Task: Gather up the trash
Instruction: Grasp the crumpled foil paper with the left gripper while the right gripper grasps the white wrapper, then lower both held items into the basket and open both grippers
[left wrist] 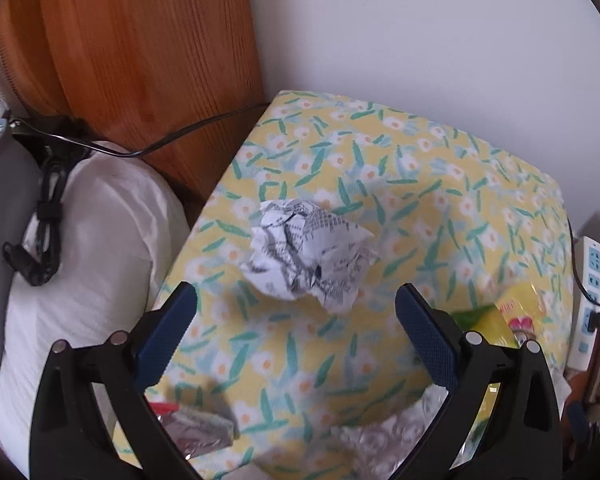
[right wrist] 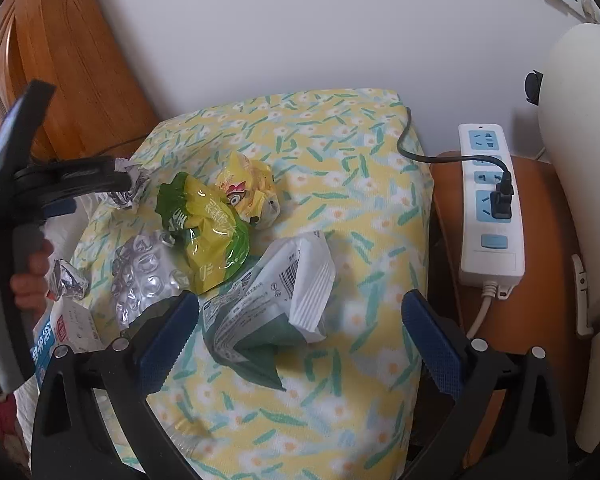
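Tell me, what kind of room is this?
Probably a bedroom. A wooden headboard stands against the wall behind a white pillow, and a small stand under a flowery cloth sits beside them like a bedside table, with a power strip next to it.
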### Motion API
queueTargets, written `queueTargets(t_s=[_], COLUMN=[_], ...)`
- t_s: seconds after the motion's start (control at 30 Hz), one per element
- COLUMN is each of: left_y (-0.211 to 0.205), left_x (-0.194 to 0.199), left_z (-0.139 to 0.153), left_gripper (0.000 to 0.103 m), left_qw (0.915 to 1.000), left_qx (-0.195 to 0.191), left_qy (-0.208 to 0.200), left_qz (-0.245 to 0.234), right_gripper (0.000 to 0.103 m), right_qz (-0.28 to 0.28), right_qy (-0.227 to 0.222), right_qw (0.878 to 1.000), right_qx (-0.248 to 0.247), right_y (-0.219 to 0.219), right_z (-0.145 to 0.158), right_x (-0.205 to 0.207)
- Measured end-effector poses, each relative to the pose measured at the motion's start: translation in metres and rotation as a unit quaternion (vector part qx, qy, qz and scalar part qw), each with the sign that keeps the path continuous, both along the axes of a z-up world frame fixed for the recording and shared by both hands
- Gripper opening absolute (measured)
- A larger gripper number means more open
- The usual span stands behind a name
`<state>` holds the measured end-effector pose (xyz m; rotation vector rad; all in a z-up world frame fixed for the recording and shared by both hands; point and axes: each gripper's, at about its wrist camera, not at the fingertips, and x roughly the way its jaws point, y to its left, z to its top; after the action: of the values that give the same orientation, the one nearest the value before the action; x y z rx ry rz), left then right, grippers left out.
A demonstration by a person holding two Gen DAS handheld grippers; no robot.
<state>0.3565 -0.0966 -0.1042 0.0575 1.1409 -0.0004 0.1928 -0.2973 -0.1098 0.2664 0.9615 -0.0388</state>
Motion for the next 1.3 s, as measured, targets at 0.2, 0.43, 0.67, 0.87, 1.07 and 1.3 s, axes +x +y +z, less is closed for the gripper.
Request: queueTargets(t_s=[0.2,0.43,0.67,0.87,1.07,1.3], left_y=[-0.006,-0.004,0.0,0.005,0.016,0.037], left_x=[0.012,0.017,0.014,-0.023,-0.097,-0.205], left_z=[-0.013,-0.022,-0.014,0.022,0.072,0.107], left_gripper=[0.078,0.052,0.045,0.045,0.045,0.046], left_qw=[0.9998,0.9997,0.9998,0.9991,0.9963,0.9915], left_qx=[0.009,0.01,-0.002,-0.006,-0.015,-0.02], left_qy=[0.015,0.019,0.012,-0.023,-0.07,-0.112], left_qz=[-0.005,-0.013,-0.015,-0.034,-0.047,-0.064], right_gripper=[0.1,0.085,0.061,0.061,0.061,0.061], right_qz=[0.008,0.028,0.043,0.041,0.054,0.091], right_qy=[-0.002,0.007,0.002,-0.016,-0.038,-0.053], right_qw=[1.0,0.999,0.999,0.999,0.997,0.994], right_qx=[0.01,-0.013,-0.01,-0.019,-0.037,-0.041], right_y=[0.0,0.015,0.019,0.024,0.038,0.063], right_z=[-0.005,-0.012,-0.008,0.011,0.042,0.07], right_x=[0.008,0.012,0.008,-0.007,-0.045,-0.11])
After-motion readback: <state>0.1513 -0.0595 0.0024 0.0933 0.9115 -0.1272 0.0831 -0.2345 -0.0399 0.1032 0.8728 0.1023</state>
